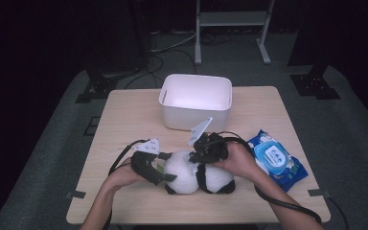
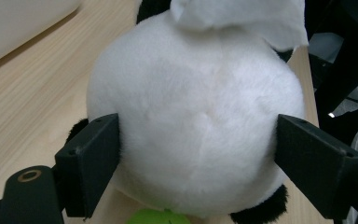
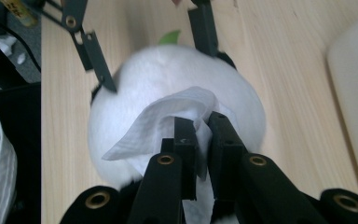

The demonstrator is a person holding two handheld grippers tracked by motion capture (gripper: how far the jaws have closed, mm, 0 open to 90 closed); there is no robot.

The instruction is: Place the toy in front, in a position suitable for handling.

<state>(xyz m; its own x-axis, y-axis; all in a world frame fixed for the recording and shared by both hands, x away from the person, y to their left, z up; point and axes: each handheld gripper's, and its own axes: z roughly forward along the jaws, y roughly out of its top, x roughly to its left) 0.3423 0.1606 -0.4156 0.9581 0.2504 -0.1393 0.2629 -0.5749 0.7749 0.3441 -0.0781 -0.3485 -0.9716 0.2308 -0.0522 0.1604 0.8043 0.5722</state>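
Right gripper (image 3: pixel 200 135): jaws pinched tight on a white wet wipe (image 3: pixel 163 119), pressed against the top of the panda plush (image 1: pixel 199 173). Left gripper (image 2: pixel 198 154): jaws spread wide around the plush's round white head, pads touching the fur on both sides, bracing rather than squeezing hard.

Plush lies at the table's (image 1: pixel 124 120) front middle, between both hands.

Step in hand looks like wiping the toy clean while the left steadies it. Next move: drag the wipe across the fur, keep the pinch firm, left holds against the push.

Around: white bin (image 1: pixel 196 100) just behind, blue wipes pack (image 1: pixel 275 160) to the right, near the right hand. Neither blocks the stroke. Something small and green (image 2: pixel 156 217) sits under the head; can't tell what.
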